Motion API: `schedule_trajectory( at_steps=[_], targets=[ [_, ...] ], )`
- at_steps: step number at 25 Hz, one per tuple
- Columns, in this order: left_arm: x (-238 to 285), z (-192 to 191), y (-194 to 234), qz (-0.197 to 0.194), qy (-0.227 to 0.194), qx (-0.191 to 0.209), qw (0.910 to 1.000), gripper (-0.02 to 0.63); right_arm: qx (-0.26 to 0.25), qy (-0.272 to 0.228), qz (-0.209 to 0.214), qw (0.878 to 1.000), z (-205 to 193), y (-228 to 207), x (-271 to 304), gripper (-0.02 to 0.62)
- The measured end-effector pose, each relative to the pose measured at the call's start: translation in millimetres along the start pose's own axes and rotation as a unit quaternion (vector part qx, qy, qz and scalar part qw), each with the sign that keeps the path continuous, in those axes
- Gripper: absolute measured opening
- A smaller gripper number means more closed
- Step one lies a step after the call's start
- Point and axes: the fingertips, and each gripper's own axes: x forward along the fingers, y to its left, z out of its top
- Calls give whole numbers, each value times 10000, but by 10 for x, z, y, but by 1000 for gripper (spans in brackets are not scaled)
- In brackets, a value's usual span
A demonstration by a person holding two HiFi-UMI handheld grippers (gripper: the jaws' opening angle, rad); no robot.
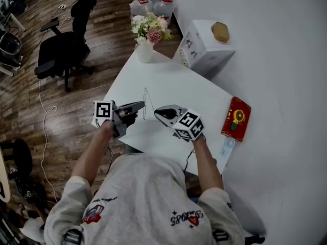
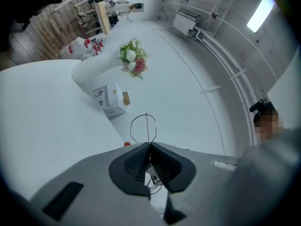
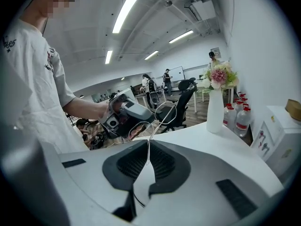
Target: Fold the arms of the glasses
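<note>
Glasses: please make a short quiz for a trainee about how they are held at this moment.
1. Fill in: seen from the person, the vase stands at the ___ end of the table.
2. Left gripper and right gripper: which is shut on the glasses? A) left only B) right only C) both
3. True or false: the glasses lie flat on the table.

Key:
1. far
2. C
3. false; they are held up between the two grippers.
</note>
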Motion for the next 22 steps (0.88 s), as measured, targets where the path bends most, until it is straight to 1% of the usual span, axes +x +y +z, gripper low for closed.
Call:
schedule_trajectory(
  at_steps=[2,6,7,9,10,12,13,15,16,18,20,22],
  targets=[
    [28,-1,-20,-64,-3,71,10000,6,-59,79,31,9999,-17,26,32,18],
    [63,-49,9,-9,9,-106,9999,6,-245,260,39,9994,-70,57,78,20],
    [73,-52,5,-24,34,-26,10000,6,-319,317,33,9990,-85,68,87,20],
    [81,-32,1,-63,107,332,9994,6,-471,447,39,9979,-104,100,103,21],
    [77,-34,7,-50,111,334,9994,6,-524,494,42,9974,-107,113,109,23],
    [51,-74,36,39,43,-72,10000,6,-585,512,0,9970,-107,105,116,43],
    [38,-83,50,65,13,-188,9998,6,-594,484,-26,9971,-96,98,118,56],
    [28,-64,63,35,-13,-102,9999,6,-594,388,-82,9974,-58,84,118,96],
    [24,-59,65,22,-41,-127,9999,6,-589,363,-115,9975,-59,71,117,112],
    [7,-51,75,30,-117,-215,9997,6,-585,279,-196,9977,-32,48,103,125],
    [-36,-31,138,187,-204,-265,9993,6,-511,78,-311,9982,27,13,57,134],
    [-53,31,142,134,-316,-193,9992,6,-274,-270,-491,9981,89,-65,-29,143]
  ],
)
